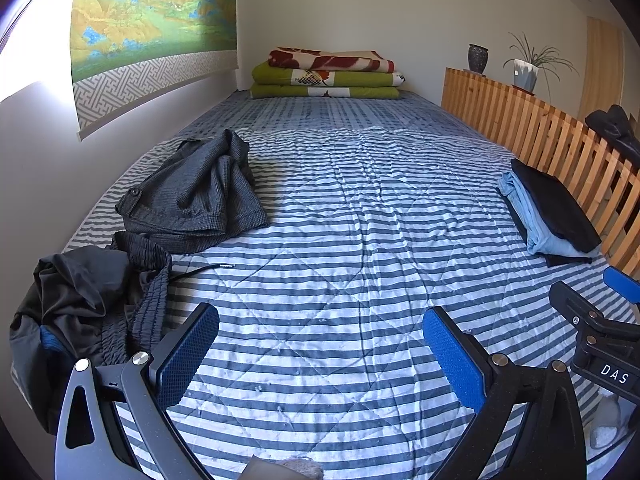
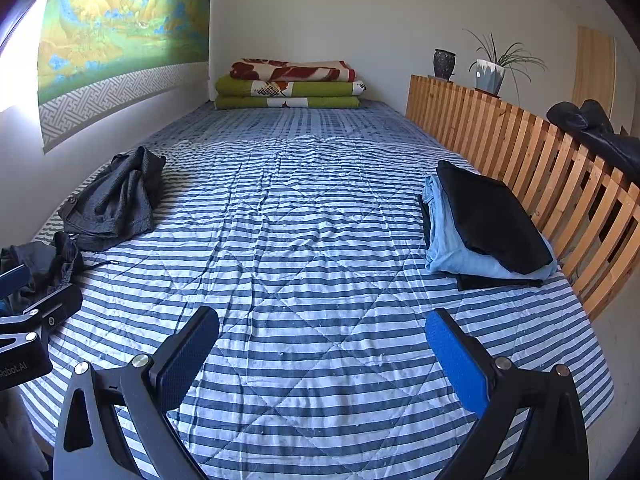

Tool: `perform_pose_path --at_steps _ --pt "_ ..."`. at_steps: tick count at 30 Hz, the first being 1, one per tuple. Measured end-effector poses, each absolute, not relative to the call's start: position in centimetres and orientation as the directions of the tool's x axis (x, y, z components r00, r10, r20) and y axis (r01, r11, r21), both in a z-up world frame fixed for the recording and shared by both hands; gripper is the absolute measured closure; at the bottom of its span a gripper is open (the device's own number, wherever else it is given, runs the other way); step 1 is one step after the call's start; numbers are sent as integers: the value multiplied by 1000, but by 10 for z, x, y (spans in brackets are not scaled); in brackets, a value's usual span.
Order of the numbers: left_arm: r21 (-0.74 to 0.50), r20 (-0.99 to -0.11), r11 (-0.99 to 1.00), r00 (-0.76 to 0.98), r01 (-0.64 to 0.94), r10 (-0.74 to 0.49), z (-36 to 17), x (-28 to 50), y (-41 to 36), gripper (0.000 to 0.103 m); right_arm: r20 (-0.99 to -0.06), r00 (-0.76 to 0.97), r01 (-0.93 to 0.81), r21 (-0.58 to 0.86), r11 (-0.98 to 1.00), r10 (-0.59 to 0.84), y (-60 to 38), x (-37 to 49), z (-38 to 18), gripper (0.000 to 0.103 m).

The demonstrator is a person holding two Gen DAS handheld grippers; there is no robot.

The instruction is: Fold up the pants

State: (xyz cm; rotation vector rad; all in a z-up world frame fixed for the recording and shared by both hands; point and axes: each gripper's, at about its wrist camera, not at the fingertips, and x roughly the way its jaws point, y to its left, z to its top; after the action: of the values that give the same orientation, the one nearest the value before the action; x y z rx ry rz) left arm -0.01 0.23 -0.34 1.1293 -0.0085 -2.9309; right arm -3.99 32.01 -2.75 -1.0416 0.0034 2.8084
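Observation:
Crumpled grey checked pants (image 1: 196, 196) (image 2: 114, 200) lie on the left side of the striped bed. Nearer, at the left edge, sits a rumpled black garment with an elastic waistband and drawstring (image 1: 96, 312) (image 2: 48, 264). My left gripper (image 1: 320, 352) hovers open over bare bedspread, just right of that black garment, holding nothing. My right gripper (image 2: 322, 354) is open too, empty, above the middle of the bed. Part of the right gripper (image 1: 600, 328) shows at the left view's right edge, and part of the left gripper (image 2: 32, 320) at the right view's left edge.
Folded clothes, black on light blue (image 2: 488, 224) (image 1: 552, 216), are stacked by the wooden slat rail (image 2: 540, 168). Folded blankets (image 1: 326, 74) lie at the far end. A dark garment (image 2: 600, 132) hangs over the rail. A vase and plant stand on it.

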Motion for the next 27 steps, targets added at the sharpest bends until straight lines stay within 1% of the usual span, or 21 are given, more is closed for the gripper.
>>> perform_pose_path --at_steps 27 --pt "12 -679 -1000 -735 -5 -4 -10 -4 2 0 -657 -743 -139 -39 -989 130 324 -41 -28 1"
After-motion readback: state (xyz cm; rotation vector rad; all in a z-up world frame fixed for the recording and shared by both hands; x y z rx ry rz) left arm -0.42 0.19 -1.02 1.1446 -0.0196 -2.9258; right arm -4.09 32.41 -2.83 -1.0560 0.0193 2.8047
